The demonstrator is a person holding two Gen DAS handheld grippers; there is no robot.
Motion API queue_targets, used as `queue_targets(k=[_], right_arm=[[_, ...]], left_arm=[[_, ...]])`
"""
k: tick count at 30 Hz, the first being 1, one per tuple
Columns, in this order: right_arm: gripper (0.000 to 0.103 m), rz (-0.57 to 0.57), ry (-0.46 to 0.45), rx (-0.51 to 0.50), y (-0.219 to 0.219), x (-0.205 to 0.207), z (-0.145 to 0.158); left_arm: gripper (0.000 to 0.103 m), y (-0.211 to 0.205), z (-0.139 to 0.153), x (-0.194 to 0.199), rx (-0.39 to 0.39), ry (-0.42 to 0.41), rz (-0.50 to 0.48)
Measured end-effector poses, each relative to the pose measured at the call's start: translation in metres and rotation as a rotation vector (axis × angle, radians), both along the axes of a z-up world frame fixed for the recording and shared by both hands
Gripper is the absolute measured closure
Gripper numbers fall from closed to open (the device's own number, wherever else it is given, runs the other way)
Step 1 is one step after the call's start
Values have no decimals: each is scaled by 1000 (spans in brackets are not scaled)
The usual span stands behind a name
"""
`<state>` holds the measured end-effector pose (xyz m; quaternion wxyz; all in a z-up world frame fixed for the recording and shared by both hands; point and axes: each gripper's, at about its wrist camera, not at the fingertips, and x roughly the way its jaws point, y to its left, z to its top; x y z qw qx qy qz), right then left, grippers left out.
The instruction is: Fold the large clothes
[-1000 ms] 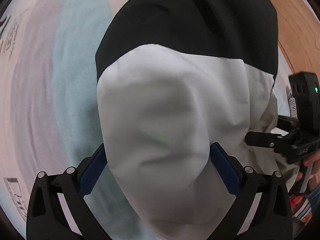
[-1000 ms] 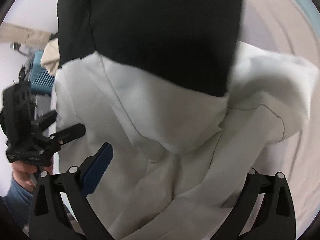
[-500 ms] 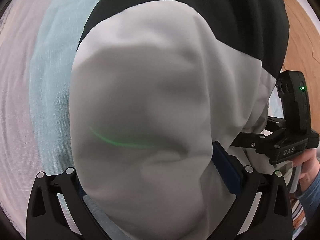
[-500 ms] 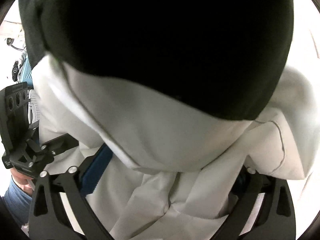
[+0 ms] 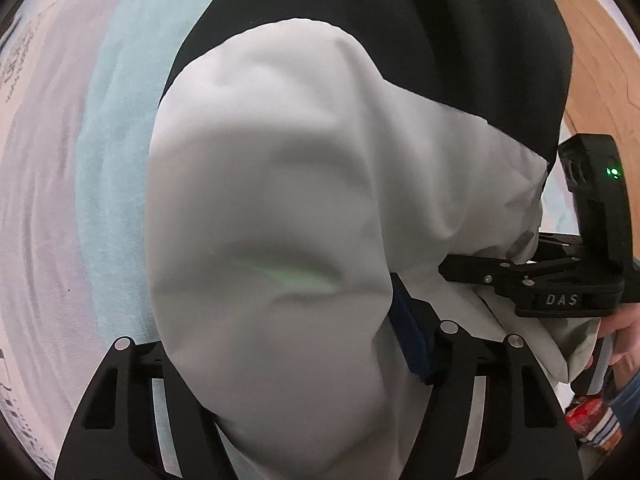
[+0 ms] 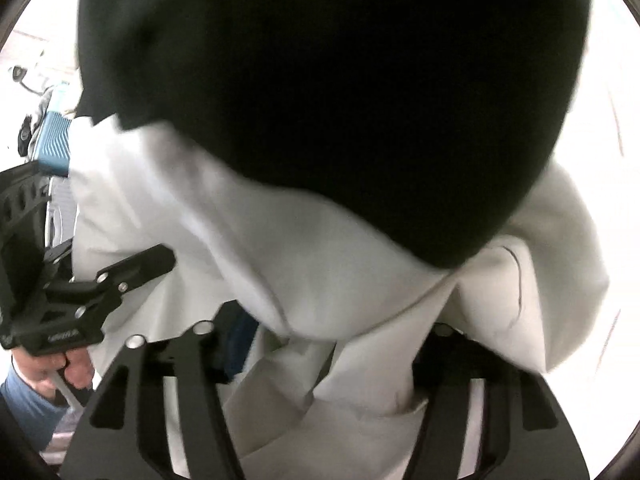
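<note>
A large white and black garment (image 5: 272,208) hangs in front of both cameras and fills most of each view. My left gripper (image 5: 280,344) is shut on a bunched fold of its white cloth; only its right blue pad (image 5: 412,340) shows. My right gripper (image 6: 320,344) is shut on white cloth below the black panel (image 6: 340,100). The right gripper also shows in the left wrist view (image 5: 472,272), close on the right, with cloth in it. The left gripper shows at the left of the right wrist view (image 6: 156,256).
A bed sheet with pale blue and pink bands (image 5: 92,160) lies below on the left. Wooden floor (image 5: 600,60) shows at the upper right. A blue ribbed object (image 6: 54,144) stands at the far left of the right wrist view.
The two grippers have come closer together. The garment has lifted and bunched, so it covers more of both views, and the black panel fills the top of the right wrist view.
</note>
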<state>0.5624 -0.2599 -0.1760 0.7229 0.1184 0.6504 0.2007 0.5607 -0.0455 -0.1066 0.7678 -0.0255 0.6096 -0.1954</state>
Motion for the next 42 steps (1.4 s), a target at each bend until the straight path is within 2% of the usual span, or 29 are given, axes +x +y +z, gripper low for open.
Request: queue_targets(k=[2, 4, 6, 9, 20, 24, 28, 35, 42], right_arm=[[55, 15, -32, -5, 3, -4, 4], [69, 15, -69, -2, 4, -12, 15], [76, -11, -84, 21, -2, -21, 25], [80, -27, -126, 35, -4, -28, 39], [82, -53, -223, 49, -54, -52, 97], [83, -69, -267, 56, -35, -59, 120], [83, -98, -312, 70, -55, -71, 147], [83, -171, -420, 77, -98, -119, 204], [83, -273, -501, 73, -159, -171, 242]], left_arm=[[41, -10, 0, -8, 1, -7, 3], [49, -14, 6, -13, 0, -22, -1], [55, -19, 17, -19, 4, -47, -5], [61, -21, 30, -12, 10, -66, -13], [65, -38, 64, -22, 52, -138, -44], [66, -45, 81, -27, 58, -168, -51], [67, -55, 106, -35, 75, -210, -81], [68, -100, 159, -61, 86, -292, -146], [71, -173, 208, -98, 101, -382, -246]])
